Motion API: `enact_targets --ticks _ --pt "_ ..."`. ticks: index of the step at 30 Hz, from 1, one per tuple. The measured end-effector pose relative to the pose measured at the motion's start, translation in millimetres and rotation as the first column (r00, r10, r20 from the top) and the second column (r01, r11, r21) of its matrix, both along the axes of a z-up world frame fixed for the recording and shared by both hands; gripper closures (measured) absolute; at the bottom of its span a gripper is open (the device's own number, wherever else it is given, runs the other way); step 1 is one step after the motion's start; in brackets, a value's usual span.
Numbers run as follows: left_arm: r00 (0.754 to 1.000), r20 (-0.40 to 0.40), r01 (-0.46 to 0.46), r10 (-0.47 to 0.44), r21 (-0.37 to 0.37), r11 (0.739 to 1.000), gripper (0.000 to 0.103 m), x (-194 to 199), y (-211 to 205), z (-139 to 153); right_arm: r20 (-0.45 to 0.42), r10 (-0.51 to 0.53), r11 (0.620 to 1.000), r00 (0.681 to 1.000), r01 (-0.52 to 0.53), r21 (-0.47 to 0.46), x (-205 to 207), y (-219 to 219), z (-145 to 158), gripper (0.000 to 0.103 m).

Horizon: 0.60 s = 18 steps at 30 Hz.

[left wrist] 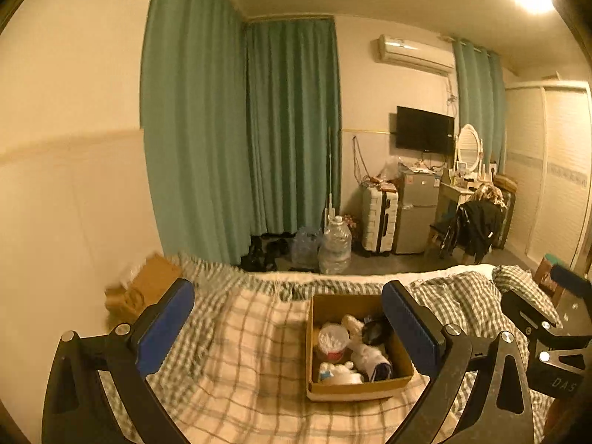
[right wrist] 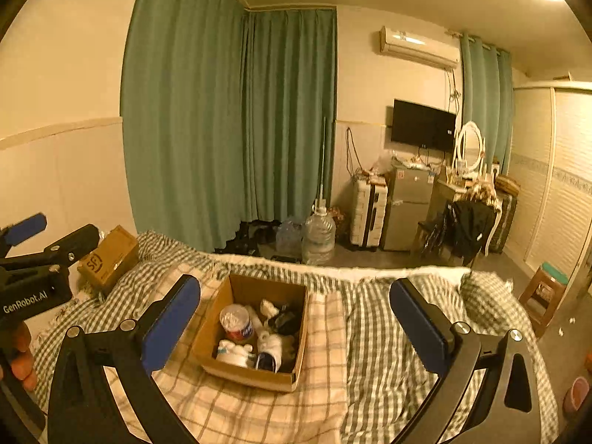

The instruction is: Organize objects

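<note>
An open cardboard box [left wrist: 357, 388] sits on the checked bedspread [left wrist: 251, 351]. It holds a tub of cotton swabs [left wrist: 332, 342], a white bottle, a dark item and other small toiletries. It also shows in the right wrist view [right wrist: 255, 373], with the swab tub [right wrist: 235, 321]. My left gripper [left wrist: 288, 327] is open and empty, held above the bed with the box near its right finger. My right gripper [right wrist: 296, 323] is open and empty, with the box between its fingers and further out. Each gripper shows at the edge of the other's view.
A second closed cardboard box [right wrist: 109, 255] lies at the bed's left by the wall. Beyond the bed are water jugs [left wrist: 335, 244], a suitcase [left wrist: 379, 218], a small fridge, a vanity and a chair. A wooden stool [right wrist: 544, 292] stands to the right.
</note>
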<state>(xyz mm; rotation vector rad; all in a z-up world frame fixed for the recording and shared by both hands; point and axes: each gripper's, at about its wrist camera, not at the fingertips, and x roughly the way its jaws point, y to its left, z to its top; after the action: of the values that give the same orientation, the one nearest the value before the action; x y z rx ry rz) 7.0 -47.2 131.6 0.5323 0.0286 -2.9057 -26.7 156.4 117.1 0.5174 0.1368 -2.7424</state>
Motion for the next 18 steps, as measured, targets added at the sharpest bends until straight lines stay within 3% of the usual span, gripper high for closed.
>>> enact_targets --ticks 4,9,12,18 --pt "1.000 0.013 -0.028 0.027 0.035 0.999 0.000 -6 -6 -44 0.010 -0.034 0.999 0.999 0.034 0.001 -10 5 -42 0.000" --pt "0.998 0.043 -0.044 0.043 0.022 0.999 0.000 -19 -3 -105 0.017 -0.068 0.998 0.998 0.068 0.012 -30 4 -98 0.000" --pt "0.996 0.070 -0.050 0.051 -0.014 0.999 0.000 -25 3 -131 0.071 -0.058 0.997 0.996 0.055 0.046 -43 -3 -128 0.000" --pt "0.993 0.112 -0.038 0.042 -0.033 0.999 0.000 -34 7 -155 0.137 -0.037 0.996 0.990 0.025 0.087 -57 -16 -157 0.000"
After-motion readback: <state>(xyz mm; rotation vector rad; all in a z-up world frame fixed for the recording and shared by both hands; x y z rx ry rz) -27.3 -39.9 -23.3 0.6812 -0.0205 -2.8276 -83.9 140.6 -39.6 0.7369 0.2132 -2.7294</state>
